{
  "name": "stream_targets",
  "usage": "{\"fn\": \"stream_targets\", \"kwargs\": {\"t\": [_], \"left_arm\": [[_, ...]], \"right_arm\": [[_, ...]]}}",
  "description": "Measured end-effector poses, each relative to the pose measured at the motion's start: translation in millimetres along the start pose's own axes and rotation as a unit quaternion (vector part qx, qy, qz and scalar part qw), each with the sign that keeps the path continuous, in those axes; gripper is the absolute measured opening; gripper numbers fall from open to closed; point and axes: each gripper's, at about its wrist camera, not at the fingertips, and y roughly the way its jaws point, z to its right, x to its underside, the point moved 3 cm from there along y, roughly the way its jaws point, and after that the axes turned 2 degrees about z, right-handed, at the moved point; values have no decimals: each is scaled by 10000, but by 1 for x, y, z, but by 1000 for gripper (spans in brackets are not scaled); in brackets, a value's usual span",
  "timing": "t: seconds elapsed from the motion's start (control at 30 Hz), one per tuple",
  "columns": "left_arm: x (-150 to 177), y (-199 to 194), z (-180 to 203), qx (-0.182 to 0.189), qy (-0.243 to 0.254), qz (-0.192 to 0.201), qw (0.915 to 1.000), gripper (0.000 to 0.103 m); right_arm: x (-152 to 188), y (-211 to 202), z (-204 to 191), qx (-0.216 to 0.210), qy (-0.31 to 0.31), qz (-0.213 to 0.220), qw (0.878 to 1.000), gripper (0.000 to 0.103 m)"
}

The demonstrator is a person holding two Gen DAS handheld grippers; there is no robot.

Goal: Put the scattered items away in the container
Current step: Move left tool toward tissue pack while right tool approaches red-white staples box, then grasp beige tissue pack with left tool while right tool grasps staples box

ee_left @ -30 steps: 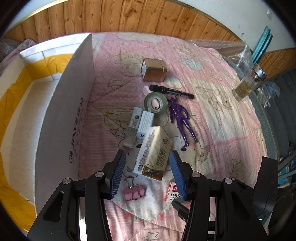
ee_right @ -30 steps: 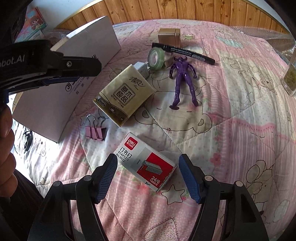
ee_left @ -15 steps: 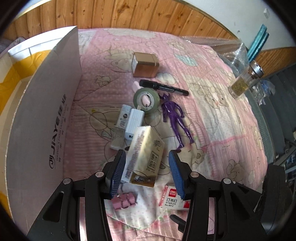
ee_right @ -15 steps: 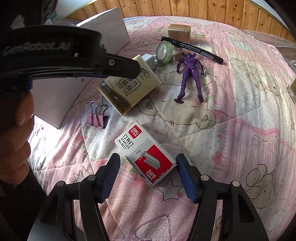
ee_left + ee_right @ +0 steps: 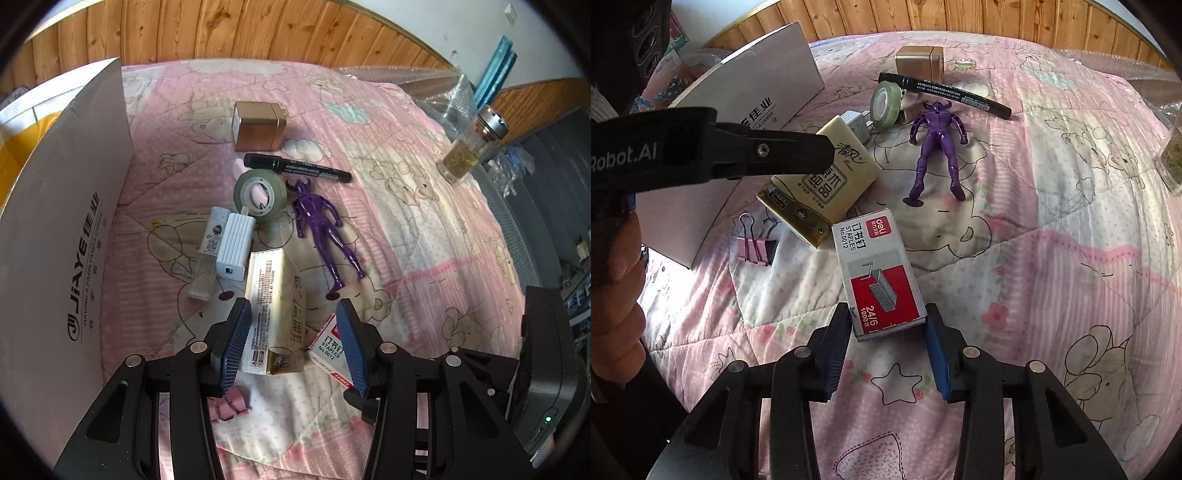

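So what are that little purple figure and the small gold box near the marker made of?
The purple horned toy figure looks like glossy moulded plastic: bright highlights run along its limbs, and the colour is uniform. The small gold square box seems to be brushed metal, probably a tin: it has a soft satin sheen, rounded corners and a lid seam. Coated card can't be ruled out.

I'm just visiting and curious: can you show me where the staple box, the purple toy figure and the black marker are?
staple box (image 5: 879,273), right wrist view, on its printed top face.
purple toy figure (image 5: 938,129), right wrist view, on its chest.
black marker (image 5: 295,168), left wrist view, on the middle of its barrel.
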Motion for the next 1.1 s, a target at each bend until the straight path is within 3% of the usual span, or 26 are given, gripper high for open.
{"fn": "stream_targets", "kwargs": {"t": [0.17,0.23,0.33,0.5,0.6,0.7,0.77,0.87,1.03,1.1], "left_arm": [[-5,18,-9,-75,-224,-53,9997,49],[-8,18,-12,1,-308,-13,9995,41],[-10,9,-14,426,-603,85,9972,41],[-5,15,-11,208,-477,9,9986,46],[-2,26,-12,433,-596,-146,9972,46],[1,31,-3,747,-483,-239,9958,46],[5,37,7,638,-178,-356,9972,48],[9,41,12,412,-40,-325,9986,53],[11,33,19,455,107,-291,9985,57],[16,36,28,352,432,-366,9978,58]], "right_arm": [[1,0,-7,114,-83,81,9999,42],[3,0,-8,87,-45,82,9999,42],[5,-1,-7,46,17,86,10000,42],[-3,0,-3,71,51,125,9999,43],[-7,6,-5,149,-76,179,9997,51],[-8,6,-10,230,-188,246,9993,56],[-7,6,-11,260,-247,216,9991,55],[-5,5,-7,356,-206,166,9990,39],[6,-5,8,104,110,111,9998,41],[12,-10,13,139,172,103,9997,49]]}}
